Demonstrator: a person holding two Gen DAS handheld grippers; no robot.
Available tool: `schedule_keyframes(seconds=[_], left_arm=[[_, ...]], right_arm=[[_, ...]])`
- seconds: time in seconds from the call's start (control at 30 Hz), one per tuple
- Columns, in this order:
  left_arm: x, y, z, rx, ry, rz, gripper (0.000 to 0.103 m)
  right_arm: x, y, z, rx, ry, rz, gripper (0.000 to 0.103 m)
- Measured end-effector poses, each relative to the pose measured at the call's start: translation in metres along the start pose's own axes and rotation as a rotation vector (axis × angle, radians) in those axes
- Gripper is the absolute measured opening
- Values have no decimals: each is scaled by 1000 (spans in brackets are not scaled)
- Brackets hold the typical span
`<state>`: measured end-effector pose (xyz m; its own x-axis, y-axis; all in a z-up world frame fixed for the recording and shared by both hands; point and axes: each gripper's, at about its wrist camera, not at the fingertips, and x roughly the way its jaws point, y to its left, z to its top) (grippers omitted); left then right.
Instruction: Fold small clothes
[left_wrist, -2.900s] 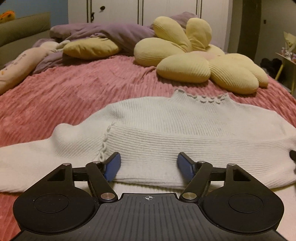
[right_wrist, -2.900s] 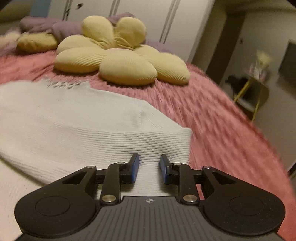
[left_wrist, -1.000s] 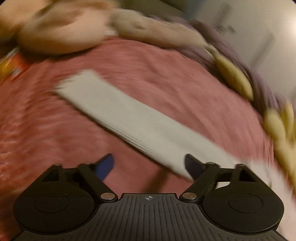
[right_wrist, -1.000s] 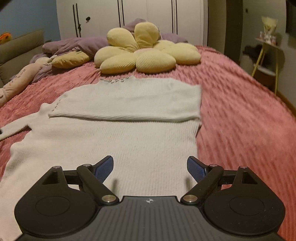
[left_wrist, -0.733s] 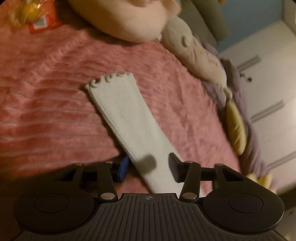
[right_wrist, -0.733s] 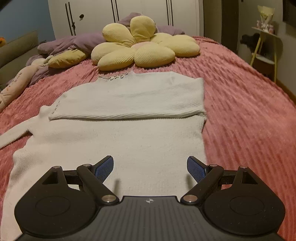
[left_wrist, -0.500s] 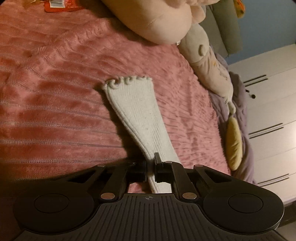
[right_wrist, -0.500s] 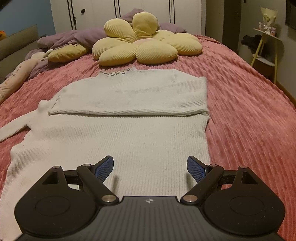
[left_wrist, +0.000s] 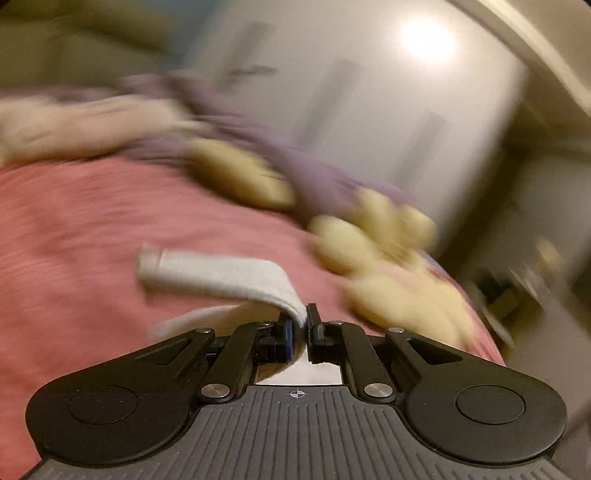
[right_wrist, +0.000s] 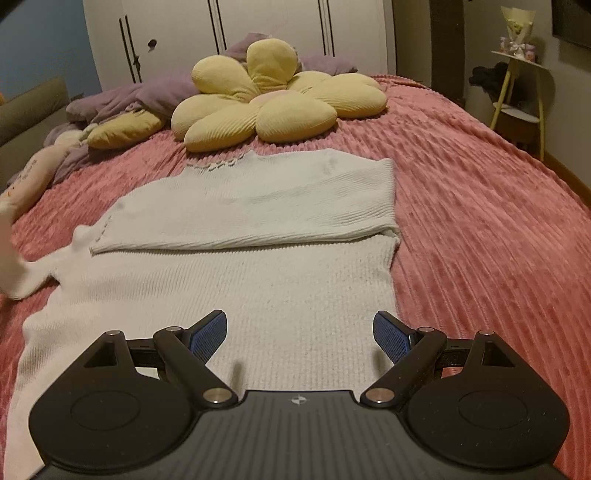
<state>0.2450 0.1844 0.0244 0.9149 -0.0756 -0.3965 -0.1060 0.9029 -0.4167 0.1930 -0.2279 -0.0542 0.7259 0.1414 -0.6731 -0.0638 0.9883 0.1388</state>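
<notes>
On pink bedspread (right_wrist: 480, 206): unlabelled sweater (right_wrist: 258, 266).

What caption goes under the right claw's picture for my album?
Open right claw hovering over a white knit sweater, one sleeve folded across, on a pink bedspread.

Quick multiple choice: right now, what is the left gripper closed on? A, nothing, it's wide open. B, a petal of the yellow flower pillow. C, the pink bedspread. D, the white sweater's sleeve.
D: in the left wrist view the left gripper has its jaws pinched on the sleeve of the white sweater, lifting it off the pink bedspread, while the right gripper hangs open over the sweater's body.
</notes>
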Motion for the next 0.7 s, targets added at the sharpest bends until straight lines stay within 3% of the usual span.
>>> schedule_keyframes(seconds=[0.1, 0.17, 0.27, 0.43, 0.53, 0.6, 0.7], left_arm=[[32, -66, -30, 144, 93, -75, 16], [51, -92, -56, 197, 169, -87, 58], [60, -100, -88, 227, 223, -61, 58], [42, -67, -111, 198, 224, 125, 66], [37, -43, -112, 147, 221, 214, 70], [33, -35, -118, 142, 243, 227, 71], [26, -29, -127, 144, 257, 245, 73]], right_arm=[[-3, -9, 1, 20, -9, 5, 87], [-5, -17, 2, 29, -12, 11, 87], [-6, -29, 5, 43, -13, 22, 87], [0, -37, 18, 75, -15, 107, 84], [17, -20, 35, 51, -2, 195, 76], [35, -2, 50, 25, 4, 273, 75], [67, 28, 70, -25, 21, 316, 74]])
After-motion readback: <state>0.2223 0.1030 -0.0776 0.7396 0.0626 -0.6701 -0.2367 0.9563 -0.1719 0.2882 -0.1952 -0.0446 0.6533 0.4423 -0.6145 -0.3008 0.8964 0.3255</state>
